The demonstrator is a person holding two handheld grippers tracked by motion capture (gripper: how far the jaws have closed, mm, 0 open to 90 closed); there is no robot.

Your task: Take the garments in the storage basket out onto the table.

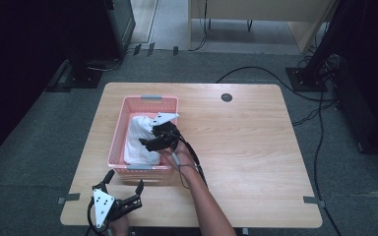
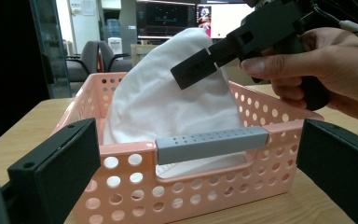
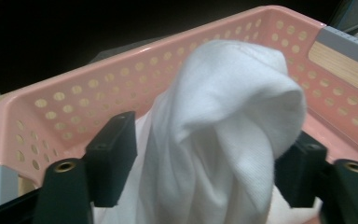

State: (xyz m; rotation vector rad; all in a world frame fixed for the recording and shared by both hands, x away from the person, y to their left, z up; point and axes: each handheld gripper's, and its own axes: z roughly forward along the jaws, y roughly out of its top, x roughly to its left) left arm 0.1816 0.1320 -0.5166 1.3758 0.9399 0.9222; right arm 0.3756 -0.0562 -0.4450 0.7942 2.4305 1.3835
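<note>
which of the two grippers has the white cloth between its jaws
The right gripper, over the pink basket, with the white cloth bunched between its jaws. The left gripper stands open on the table, outside the basket.

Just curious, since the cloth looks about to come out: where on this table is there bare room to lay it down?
The widest bare wood lies right of the pink basket, across to the table's right edge. A narrow strip runs left of the basket. It is crowded at the near left corner, around the left gripper, and inside the basket, where the right gripper meets the white cloth.
</note>
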